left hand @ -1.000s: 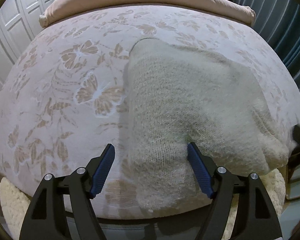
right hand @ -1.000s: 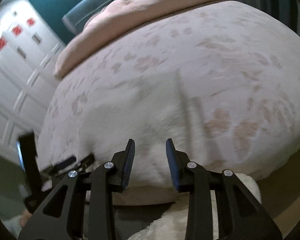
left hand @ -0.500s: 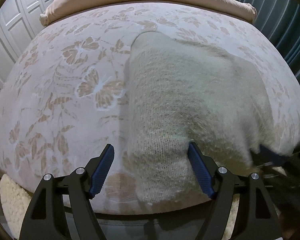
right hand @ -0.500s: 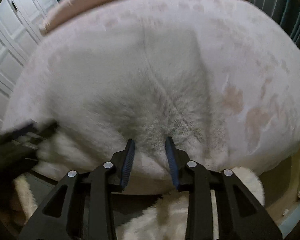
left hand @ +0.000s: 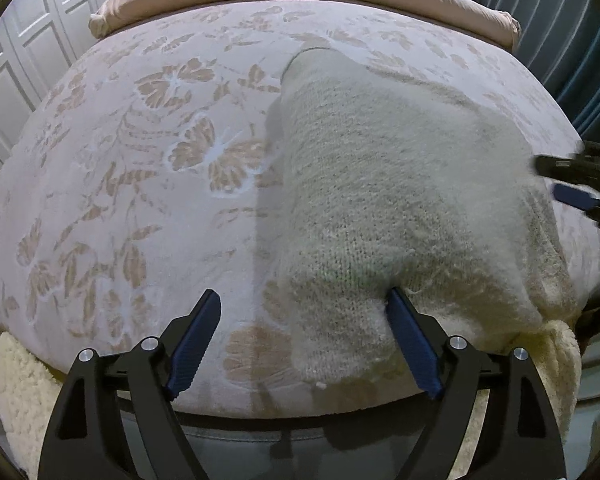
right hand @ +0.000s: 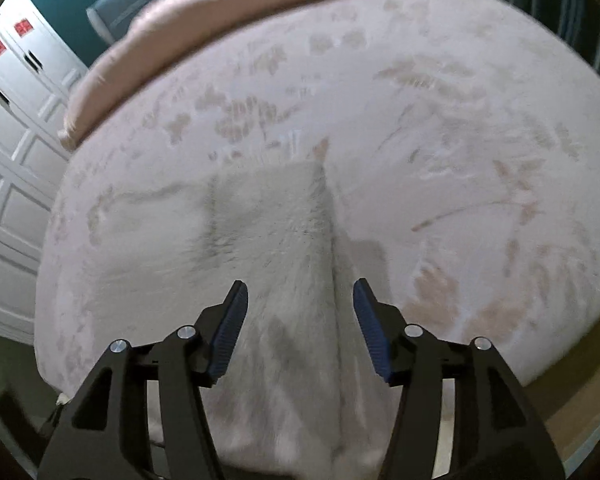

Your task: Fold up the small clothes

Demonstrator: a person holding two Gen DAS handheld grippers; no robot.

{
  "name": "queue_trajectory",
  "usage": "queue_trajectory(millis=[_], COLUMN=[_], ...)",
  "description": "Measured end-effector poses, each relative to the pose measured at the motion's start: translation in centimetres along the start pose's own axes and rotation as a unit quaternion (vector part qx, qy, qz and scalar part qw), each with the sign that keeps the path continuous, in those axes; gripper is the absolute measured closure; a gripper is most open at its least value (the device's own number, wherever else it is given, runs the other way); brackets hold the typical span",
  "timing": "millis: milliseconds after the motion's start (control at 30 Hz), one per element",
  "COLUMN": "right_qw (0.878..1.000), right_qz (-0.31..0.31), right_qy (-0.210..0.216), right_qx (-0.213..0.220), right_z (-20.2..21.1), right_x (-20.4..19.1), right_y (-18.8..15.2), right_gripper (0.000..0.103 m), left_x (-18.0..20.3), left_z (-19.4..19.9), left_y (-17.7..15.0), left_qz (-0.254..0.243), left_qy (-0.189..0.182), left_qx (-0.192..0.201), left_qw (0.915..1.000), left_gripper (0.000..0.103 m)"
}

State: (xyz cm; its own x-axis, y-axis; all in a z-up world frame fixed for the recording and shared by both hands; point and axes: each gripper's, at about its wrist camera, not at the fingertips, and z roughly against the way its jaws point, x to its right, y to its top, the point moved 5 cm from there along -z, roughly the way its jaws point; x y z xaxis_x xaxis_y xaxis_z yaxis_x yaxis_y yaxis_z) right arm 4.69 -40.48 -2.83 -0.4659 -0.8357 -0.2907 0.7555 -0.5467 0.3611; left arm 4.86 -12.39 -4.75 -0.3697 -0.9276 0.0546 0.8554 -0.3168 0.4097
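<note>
The knit (left hand: 400, 184) lies flat on the bed (left hand: 132, 168), at its near edge. Left gripper (left hand: 304, 344) is spread wide over the hem; right gripper (right hand: 300, 328) is spread, holding nothing.

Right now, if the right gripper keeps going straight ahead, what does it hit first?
Most likely the cream sweater: the open right gripper points along its right edge, over the floral bedspread. The picture is blurred, so height is unclear.
</note>
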Motion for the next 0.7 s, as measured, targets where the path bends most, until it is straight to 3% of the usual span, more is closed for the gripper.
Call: queue_trajectory(millis=[33, 67, 100, 133, 200, 267, 333, 433, 467, 600, 700], right_qw=[1.000, 1.000, 1.000, 1.000, 0.996, 0.991, 0.992, 0.999, 0.999, 1.000, 0.997], right_qz=[-0.002, -0.001, 0.002, 0.011, 0.029, 0.046, 0.044, 0.042, 0.038, 0.017, 0.036], right_qy=[0.007, 0.009, 0.013, 0.025, 0.068, 0.079, 0.070, -0.021, -0.024, -0.004, 0.000], right_qx=[-0.020, -0.027, -0.018, -0.001, 0.057, 0.102, 0.093, 0.001, -0.016, 0.022, 0.066], right_z=[-1.5, -2.2, -2.2, -1.2, 2.5, 5.0, 4.2, -3.0, -4.4, -0.9, 4.1], right_x=[-0.2, -0.3, -0.7, -1.4, -3.2, -4.3, -4.2, -1.7, -1.2, -1.5, -1.9], right_y=[0.0, 0.0, 0.4, 1.0, 2.2, 3.0, 3.2, 1.9, 1.3, 1.1, -0.8], right_gripper=[0.052, 0.066, 0.088, 0.092, 0.094, 0.094, 0.094, 0.093, 0.092, 0.087, 0.087], left_x=[0.0, 0.0, -0.1, -0.1, -0.3, -0.4, -0.5, -0.2, 0.0, 0.1, 0.1], left_z=[0.1, 0.2, 0.3, 0.6, 0.8, 0.4, 0.1, -0.3, -0.4, -0.3, -0.3], left_y=[0.0, 0.0, 0.0, 0.1, 0.2, 0.1, 0.1, 0.2, 0.2, 0.2, 0.2], left_qz=[0.002, 0.005, 0.004, 0.001, -0.006, -0.008, 0.004, -0.002, -0.006, -0.010, -0.013], left_qy=[0.000, -0.005, -0.008, -0.007, -0.001, 0.002, 0.001, 0.007, 0.010, 0.019, 0.020], left_qx=[0.000, -0.001, 0.001, 0.004, 0.011, 0.010, 0.007, 0.006, 0.008, 0.007, 0.009], left_qw=[1.0000, 1.0000, 1.0000, 1.0000, 0.9999, 0.9999, 1.0000, 1.0000, 0.9999, 0.9997, 0.9997], left_gripper=[0.019, 0.019, 0.019, 0.019, 0.019, 0.019, 0.019, 0.015, 0.015, 0.015, 0.015])
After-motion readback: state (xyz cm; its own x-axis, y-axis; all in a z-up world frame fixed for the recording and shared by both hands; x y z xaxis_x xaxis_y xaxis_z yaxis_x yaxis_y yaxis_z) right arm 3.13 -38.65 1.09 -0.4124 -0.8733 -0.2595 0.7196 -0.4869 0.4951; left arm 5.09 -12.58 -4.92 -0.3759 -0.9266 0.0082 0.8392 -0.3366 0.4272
